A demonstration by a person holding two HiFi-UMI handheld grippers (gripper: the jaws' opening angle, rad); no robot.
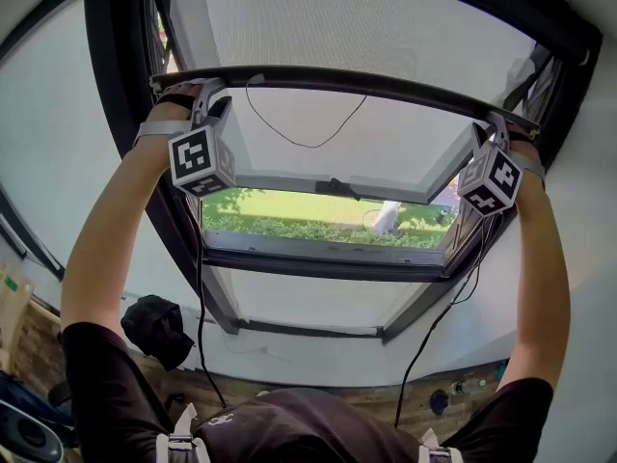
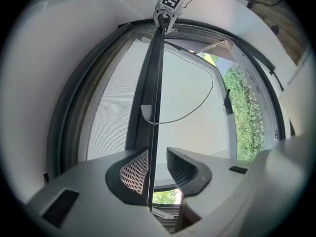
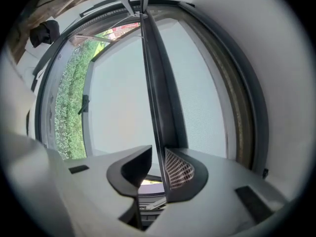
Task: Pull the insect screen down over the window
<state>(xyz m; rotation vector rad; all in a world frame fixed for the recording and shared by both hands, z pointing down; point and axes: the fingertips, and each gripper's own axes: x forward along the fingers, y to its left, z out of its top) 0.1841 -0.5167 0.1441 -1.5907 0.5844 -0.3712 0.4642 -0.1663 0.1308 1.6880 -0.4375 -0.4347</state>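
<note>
The insect screen's dark pull bar (image 1: 337, 83) runs across the roof window, with the grey mesh (image 1: 357, 27) stretched above it. My left gripper (image 1: 212, 96) is at the bar's left end and my right gripper (image 1: 497, 125) at its right end; both point along the bar. In the left gripper view the bar (image 2: 150, 98) passes between the jaws of the left gripper (image 2: 158, 169), lying against the mesh-side pad (image 2: 134, 174) with a gap to the other. In the right gripper view the right gripper (image 3: 158, 169) straddles the bar (image 3: 155, 83) likewise, which touches the mesh-side pad (image 3: 178, 172).
A thin cord (image 1: 299, 143) hangs in a loop from the bar. Below it the window sash (image 1: 289, 183) is tilted open onto grass and hedge. The black window frame (image 1: 106, 85) surrounds everything. A black object (image 1: 154, 328) lies on the wooden floor at lower left.
</note>
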